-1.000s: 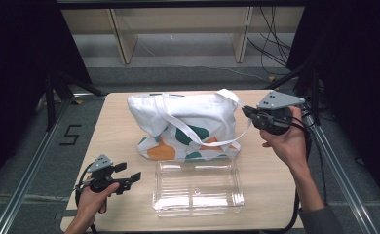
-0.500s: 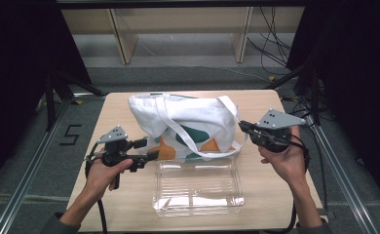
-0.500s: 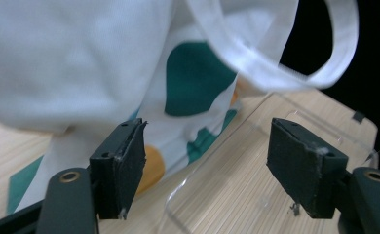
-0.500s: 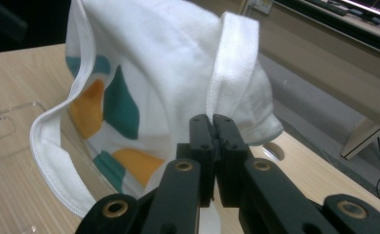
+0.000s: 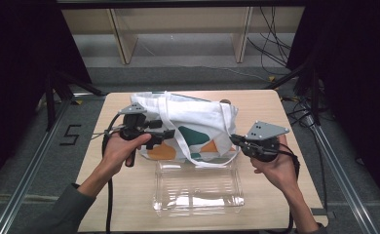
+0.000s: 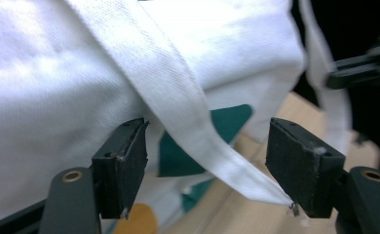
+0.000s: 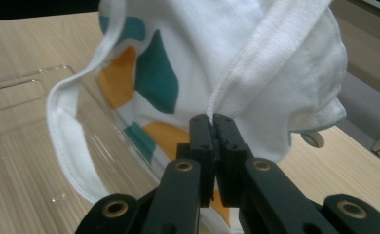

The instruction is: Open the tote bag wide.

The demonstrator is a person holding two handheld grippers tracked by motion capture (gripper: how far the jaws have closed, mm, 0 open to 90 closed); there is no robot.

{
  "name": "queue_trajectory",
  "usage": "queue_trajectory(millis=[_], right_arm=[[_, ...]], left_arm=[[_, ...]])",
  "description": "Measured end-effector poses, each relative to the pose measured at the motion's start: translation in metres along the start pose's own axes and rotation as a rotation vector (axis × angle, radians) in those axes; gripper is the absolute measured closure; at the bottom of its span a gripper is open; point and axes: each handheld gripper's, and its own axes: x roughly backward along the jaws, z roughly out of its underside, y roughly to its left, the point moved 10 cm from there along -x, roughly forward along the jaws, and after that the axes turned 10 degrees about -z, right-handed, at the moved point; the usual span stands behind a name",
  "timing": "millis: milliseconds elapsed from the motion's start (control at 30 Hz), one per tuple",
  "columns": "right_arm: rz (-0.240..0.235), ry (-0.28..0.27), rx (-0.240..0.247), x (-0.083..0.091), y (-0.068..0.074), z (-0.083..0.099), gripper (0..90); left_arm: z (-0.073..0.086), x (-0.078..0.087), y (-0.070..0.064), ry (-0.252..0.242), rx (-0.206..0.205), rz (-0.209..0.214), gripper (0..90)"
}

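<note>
Left claw (image 5: 167,134) has swung up from the near left corner of the table (image 5: 295,161) and is now right at the tote bag (image 5: 198,119), on its left side. In the left gripper view its jaws are spread wide with the white strap (image 6: 188,107) running between them — not pinched yet. The right claw (image 5: 234,140) has come in closer too and sits at the bag's right end; in the right gripper view it's clenched on a fold of the white fabric (image 7: 241,92) at that edge.

So it looks like a two-handed lift or reposition is being set up: right side is already gripped, left is about to take the strap. Next call is probably closing that left claw.

The bag itself lies on its side in the middle of the table, far of the clear plastic tray (image 5: 198,190) and just touching its far rim, with one strap loop draped over that edge. Its long axis runs left to right across the table. The printed face with the teal and orange shapes points toward the near side. Can't tell for sure which end is the opening, though the straps trail toward the near right.
</note>
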Motion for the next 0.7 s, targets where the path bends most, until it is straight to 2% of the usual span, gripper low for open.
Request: queue_trajectory(millis=[33,67,167,233,267,333,367,433,467,500,600,633,667,700], right_arm=[[-0.004,-0.008,0.005,0.000,0.001,-0.001,88.0],[-0.012,-0.005,0.002,0.000,0.002,-0.001,88.0],[-0.014,0.005,0.008,-0.001,0.002,0.000,88.0],[-0.017,0.008,0.003,-0.002,0.003,0.002,88.0],[-0.020,0.010,0.000,-0.003,0.003,0.003,88.0],[-0.015,0.011,-0.007,-0.005,0.002,0.004,88.0],[-0.011,0.016,-0.004,-0.007,0.001,0.004,87.9],[-0.013,0.020,0.001,-0.009,0.000,0.005,88.0],[-0.008,0.022,-0.002,-0.015,-0.005,0.005,88.0],[-0.013,0.022,-0.012,-0.018,-0.005,0.006,88.0],[-0.006,0.041,-0.035,-0.031,-0.011,0.007,88.0],[-0.006,0.041,-0.035,-0.031,-0.011,0.007,88.0],[0.004,0.053,-0.036,-0.043,-0.018,0.007,87.9],[0.007,0.054,-0.030,-0.048,-0.020,0.007,87.9]], left_arm=[[-0.001,-0.004,0.001,0.002,-0.010,-0.018,33.3],[-0.002,-0.007,0.002,0.005,0.000,-0.022,34.3],[-0.009,-0.015,0.008,-0.028,0.016,-0.046,45.3],[-0.015,-0.014,0.010,-0.071,0.037,-0.032,57.3],[-0.017,-0.013,0.011,-0.088,0.033,-0.027,66.5],[-0.018,-0.012,0.010,-0.098,0.022,-0.024,75.6],[-0.020,-0.004,0.005,-0.127,-0.017,0.004,82.7],[-0.020,-0.001,0.002,-0.134,-0.019,0.019,86.4],[-0.017,0.008,-0.007,-0.140,-0.082,0.051,86.6],[-0.013,0.011,-0.013,-0.127,-0.118,0.077,86.5],[0.007,0.011,-0.011,-0.079,-0.215,0.050,86.6],[0.007,0.011,-0.011,-0.079,-0.215,0.050,86.7],[0.016,0.008,-0.006,-0.063,-0.221,0.043,86.8],[0.029,0.003,0.005,-0.038,-0.228,0.020,86.8]])
